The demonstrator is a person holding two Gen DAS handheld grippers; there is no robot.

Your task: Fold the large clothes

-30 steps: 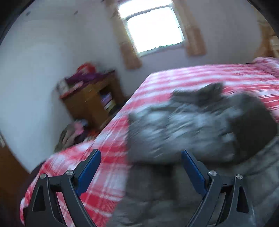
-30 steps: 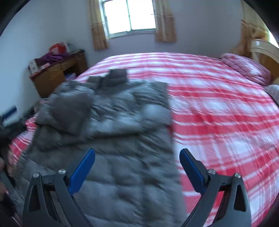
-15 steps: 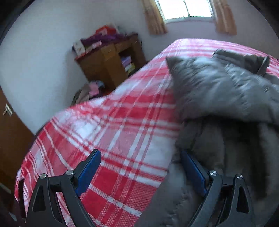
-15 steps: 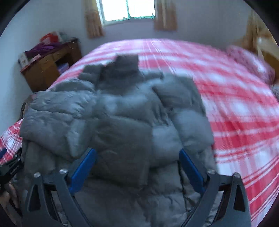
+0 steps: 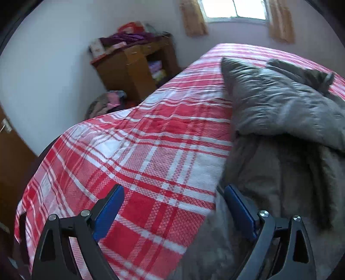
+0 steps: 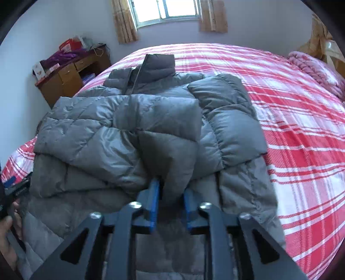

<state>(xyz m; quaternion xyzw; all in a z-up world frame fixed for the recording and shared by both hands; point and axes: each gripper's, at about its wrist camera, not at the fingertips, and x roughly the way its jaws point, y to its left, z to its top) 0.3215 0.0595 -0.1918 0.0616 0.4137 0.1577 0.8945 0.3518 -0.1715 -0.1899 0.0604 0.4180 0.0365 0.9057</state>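
Observation:
A large grey puffer jacket point(image 6: 133, 120) lies on the red plaid bed point(image 6: 301, 120), collar toward the window, both sleeves folded across its chest. My right gripper point(image 6: 170, 193) is shut on the cuff end of the sleeve point(image 6: 170, 155) that lies across the middle. My left gripper point(image 5: 172, 204) is open and empty, low over the bedspread point(image 5: 140, 155) at the jacket's left edge; its right finger touches the grey fabric point(image 5: 280, 172). The left gripper also shows at the left edge of the right wrist view point(image 6: 15, 185).
A wooden cabinet point(image 6: 73, 75) with clutter on top stands by the wall left of the bed. Clothes point(image 5: 105, 103) lie heaped on the floor beside it. A pink pillow point(image 6: 312, 66) lies at the bed's far right. A window point(image 6: 166, 10) is in the far wall.
My right gripper came down over the jacket and shut on the sleeve cuff. My left gripper swung left and down to the jacket's edge, still open.

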